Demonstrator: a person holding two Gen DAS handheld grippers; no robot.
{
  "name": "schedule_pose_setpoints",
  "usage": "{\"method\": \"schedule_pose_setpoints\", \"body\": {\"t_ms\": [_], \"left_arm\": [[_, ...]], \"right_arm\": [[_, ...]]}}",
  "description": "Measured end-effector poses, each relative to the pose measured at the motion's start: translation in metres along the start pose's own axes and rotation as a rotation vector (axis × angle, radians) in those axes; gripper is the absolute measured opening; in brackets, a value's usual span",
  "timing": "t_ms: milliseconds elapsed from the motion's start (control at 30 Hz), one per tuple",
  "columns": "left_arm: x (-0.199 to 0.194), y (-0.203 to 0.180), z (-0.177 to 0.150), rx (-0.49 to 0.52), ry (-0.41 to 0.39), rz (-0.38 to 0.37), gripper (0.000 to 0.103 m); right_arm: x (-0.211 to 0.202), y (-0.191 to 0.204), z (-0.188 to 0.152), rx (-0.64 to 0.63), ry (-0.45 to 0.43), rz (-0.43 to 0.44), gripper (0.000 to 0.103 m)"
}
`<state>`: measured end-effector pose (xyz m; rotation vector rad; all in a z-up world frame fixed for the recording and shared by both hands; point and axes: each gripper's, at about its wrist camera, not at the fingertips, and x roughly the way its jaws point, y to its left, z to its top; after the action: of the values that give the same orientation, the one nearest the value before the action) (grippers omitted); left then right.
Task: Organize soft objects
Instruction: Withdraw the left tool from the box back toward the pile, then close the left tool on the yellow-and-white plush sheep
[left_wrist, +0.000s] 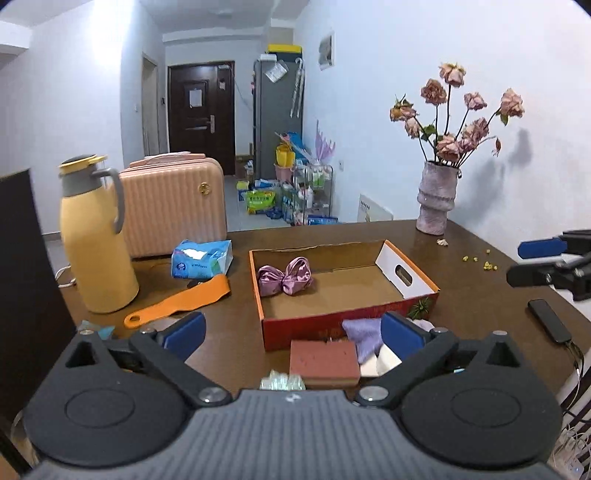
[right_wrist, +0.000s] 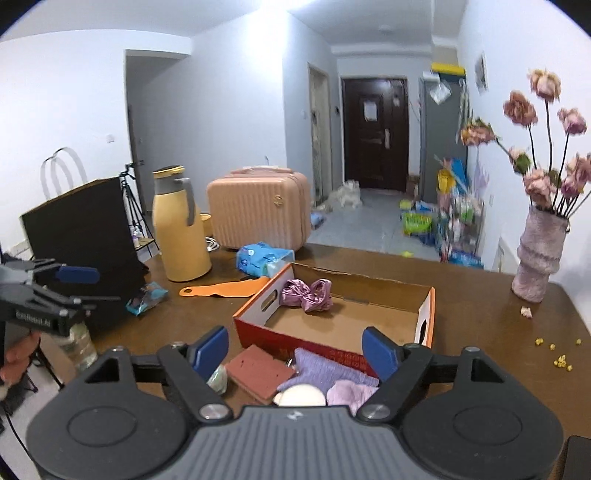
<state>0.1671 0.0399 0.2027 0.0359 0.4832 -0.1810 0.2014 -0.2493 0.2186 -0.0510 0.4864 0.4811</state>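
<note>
Between picks: left gripper (left_wrist: 291, 332) and right gripper (right_wrist: 295, 349) both spread wide, empty. Purple bow (left_wrist: 284, 280) already inside cardboard box (left_wrist: 347, 317). Next (judged): descend onto brown sponge (right_wrist: 258, 373) or lilac cloth (right_wrist: 325, 371) just before the box, clamp gently.

The cardboard box (left_wrist: 347, 291) on the surface (left_wrist: 476, 280) is viewed closely from its near side by both wrist cameras (left and right), faced toward the far door (right_wrist: 375, 133).

Both grippers, left gripper (left_wrist: 291, 328) and right gripper (right_wrist: 295, 347), were matte black with ribbed grey housings, silver pivot screws and blue fingers (right_wrist: 212, 349).
</note>
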Motion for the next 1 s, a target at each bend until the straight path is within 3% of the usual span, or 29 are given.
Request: {"method": "schedule_pose_setpoints", "body": {"t_ms": [167, 233, 333, 500, 633, 733, 1000], "left_arm": [[-0.026, -0.012, -0.052, 0.025, -0.100, 0.022, 0.103], [-0.034, -0.018, -0.076, 0.039, -0.132, -0.009, 0.103], [-0.041, -0.028, -0.111, 0.044, -0.146, -0.065, 0.103], [-0.040, -0.041, -0.150, 0.016, -0.111, -0.077, 0.103], [-0.029, -0.040, -0.165, -0.003, -0.042, -0.094, 0.103], [-0.022, -0.039, -0.169, 0.004, -0.021, -0.074, 0.103], [-0.012, -0.038, -0.168, -0.007, -0.011, -0.079, 0.103]], "right_arm": [[-0.023, 0.026, -0.049, -0.098, -0.076, -0.038, 0.083], [-0.032, 0.035, -0.069, -0.123, -0.110, -0.037, 0.084], [-0.042, 0.044, -0.099, -0.111, -0.161, -0.041, 0.085], [-0.045, 0.050, -0.147, -0.038, -0.174, -0.071, 0.086], [-0.042, 0.053, -0.183, 0.029, -0.155, -0.141, 0.086], [-0.038, 0.048, -0.201, 0.100, -0.130, -0.132, 0.086], [-0.030, 0.043, -0.206, 0.099, -0.115, -0.142, 0.086]]}}
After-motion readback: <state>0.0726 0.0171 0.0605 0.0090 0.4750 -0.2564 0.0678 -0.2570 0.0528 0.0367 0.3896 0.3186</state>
